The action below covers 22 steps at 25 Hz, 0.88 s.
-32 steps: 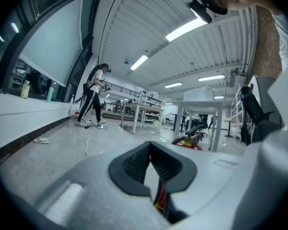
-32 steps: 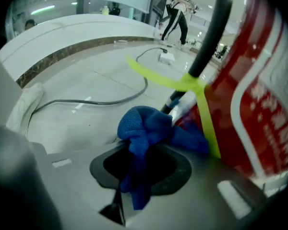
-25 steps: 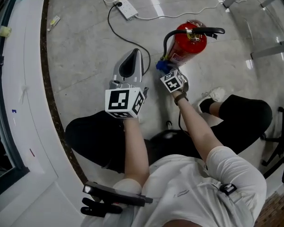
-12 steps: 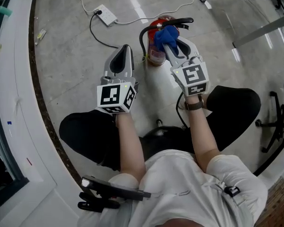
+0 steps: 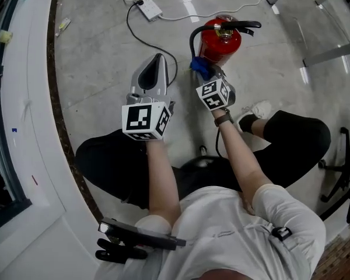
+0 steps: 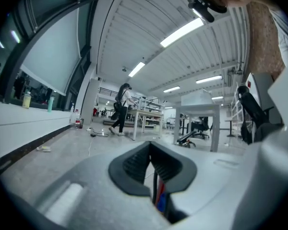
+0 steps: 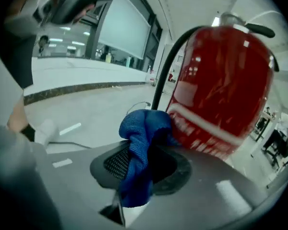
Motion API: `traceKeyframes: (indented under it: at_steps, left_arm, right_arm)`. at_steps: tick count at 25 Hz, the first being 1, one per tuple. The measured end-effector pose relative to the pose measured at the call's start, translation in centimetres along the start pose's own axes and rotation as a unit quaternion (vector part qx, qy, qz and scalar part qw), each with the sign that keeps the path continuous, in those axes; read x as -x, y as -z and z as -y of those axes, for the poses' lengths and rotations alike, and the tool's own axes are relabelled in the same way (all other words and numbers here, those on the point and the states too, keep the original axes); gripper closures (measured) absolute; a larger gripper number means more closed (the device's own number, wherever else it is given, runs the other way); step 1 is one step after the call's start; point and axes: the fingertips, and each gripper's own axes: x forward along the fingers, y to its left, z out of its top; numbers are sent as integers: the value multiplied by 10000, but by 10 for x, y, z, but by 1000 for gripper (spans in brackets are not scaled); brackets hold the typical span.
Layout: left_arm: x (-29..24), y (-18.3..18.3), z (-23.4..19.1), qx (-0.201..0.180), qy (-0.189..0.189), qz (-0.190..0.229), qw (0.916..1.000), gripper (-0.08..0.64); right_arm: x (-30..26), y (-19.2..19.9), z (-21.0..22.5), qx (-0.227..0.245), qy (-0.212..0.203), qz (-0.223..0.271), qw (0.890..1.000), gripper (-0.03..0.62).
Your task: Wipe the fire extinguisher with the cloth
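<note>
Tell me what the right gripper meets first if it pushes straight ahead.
The red fire extinguisher, right ahead. The blue cloth pinched in the right gripper would press on it first and may already touch it; depth is unclear.

One fire extinguisher [image 5: 220, 42], one blue cloth [image 5: 198, 66], one power strip [image 5: 147, 6], two grippers [image 5: 157, 60] [image 5: 206, 74]

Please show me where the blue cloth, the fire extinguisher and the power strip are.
blue cloth [image 7: 143, 128]: right gripper view, bunched top fold.
fire extinguisher [image 5: 227, 48]: head view, red body.
power strip [image 5: 147, 7]: head view, white casing.
</note>
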Motion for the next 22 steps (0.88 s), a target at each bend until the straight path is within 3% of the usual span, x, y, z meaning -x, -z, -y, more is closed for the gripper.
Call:
traceKeyframes:
  at_steps: [8,14,17,19,22]
  left_arm:
    - [6,34,-17,51,-206,-346,9992,560]
    - [-5,63,-17,145,-188,-665,9975,558]
    - [-13,65,-14,112,-130,-707,9973,559]
    - [-16,59,-12,95,-103,-635,9979,558]
    - [-22,42,-8,102,-27,-463,9989,558]
  right_arm:
    - [-97,114,-41,925,-89,-1047,9901,494]
    - [-130,158,-61,972,-414,-1400,9845,495]
    - [-131,160,-62,957,-709,-1599,9799,497]
    - [-115,147,-61,455,-889,-1529,9832,495]
    - [-57,80,-58,-198,-1046,-499,9931,495]
